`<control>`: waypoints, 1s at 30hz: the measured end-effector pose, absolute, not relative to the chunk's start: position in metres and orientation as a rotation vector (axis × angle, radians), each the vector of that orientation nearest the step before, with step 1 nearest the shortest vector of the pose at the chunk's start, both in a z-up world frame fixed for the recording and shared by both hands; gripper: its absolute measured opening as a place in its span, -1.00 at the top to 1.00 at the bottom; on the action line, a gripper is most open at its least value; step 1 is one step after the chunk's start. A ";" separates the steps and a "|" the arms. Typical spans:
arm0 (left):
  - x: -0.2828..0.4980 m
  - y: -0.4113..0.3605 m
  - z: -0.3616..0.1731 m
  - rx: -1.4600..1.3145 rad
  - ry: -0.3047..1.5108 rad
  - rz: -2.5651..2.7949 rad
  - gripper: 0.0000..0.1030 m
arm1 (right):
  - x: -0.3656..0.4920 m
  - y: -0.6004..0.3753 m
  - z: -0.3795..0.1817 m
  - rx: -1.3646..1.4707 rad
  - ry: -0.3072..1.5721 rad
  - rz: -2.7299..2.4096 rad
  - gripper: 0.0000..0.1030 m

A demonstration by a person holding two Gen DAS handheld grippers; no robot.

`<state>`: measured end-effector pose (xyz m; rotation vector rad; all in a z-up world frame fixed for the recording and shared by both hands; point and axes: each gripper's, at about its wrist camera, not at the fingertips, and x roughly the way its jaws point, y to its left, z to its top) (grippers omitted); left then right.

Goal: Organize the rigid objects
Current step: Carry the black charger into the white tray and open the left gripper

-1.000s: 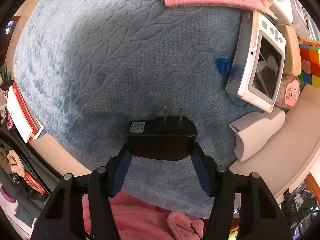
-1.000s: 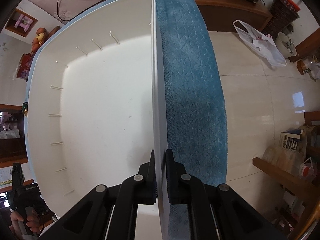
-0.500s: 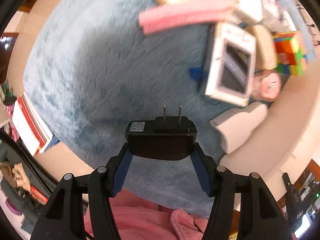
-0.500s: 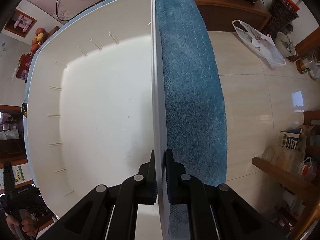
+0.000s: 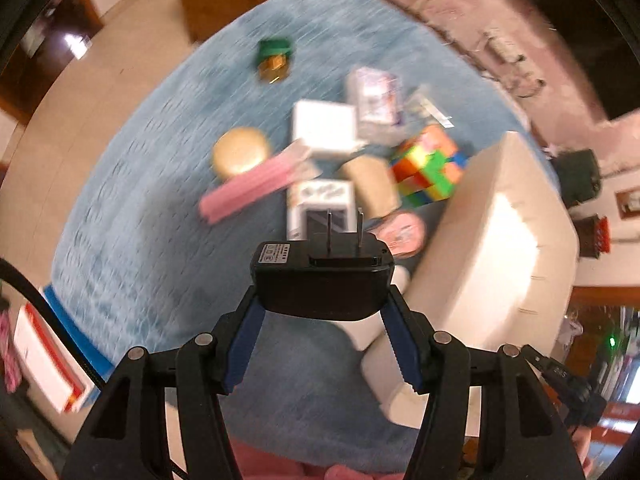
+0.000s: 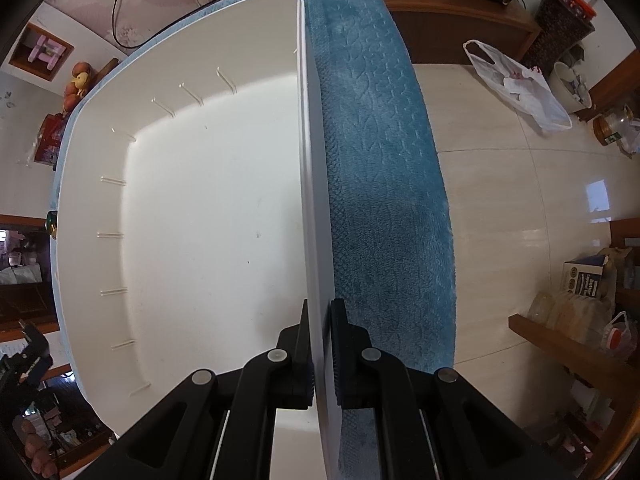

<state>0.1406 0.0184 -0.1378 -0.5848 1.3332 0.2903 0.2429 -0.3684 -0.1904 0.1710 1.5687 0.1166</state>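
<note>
So the biggest thing here is the white bin, sitting on the blue blanket. The right hand-held gripper is clamped tight on the bin's side wall, one finger inside and one outside, and the wall runs straight ahead from it. The inside looks bare from that camera.

From the left camera, the same bin lies ahead and off to the right of the left hand-held gripper, long side running away from it. That's the relation that matters I think: the open top is to the right, so the carry probably swings that way.

The left one is closed around a black power adapter, gripped across its width, prongs pointing forward, held up off the blanket.

Farther ahead is the blurry pile: a colour cube, a pink clip thing, a round tan lid, some white boxes. All well apart from the adapter.
</note>
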 end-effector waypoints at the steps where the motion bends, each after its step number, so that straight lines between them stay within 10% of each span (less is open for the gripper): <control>1: 0.141 0.013 -0.135 -0.560 1.313 0.264 -0.23 | 0.243 -0.368 -0.190 0.171 1.569 0.118 0.87; 30: 0.140 -0.153 -0.115 -0.063 1.186 -0.283 -0.23 | 0.243 -0.369 -0.191 0.167 1.571 0.155 0.86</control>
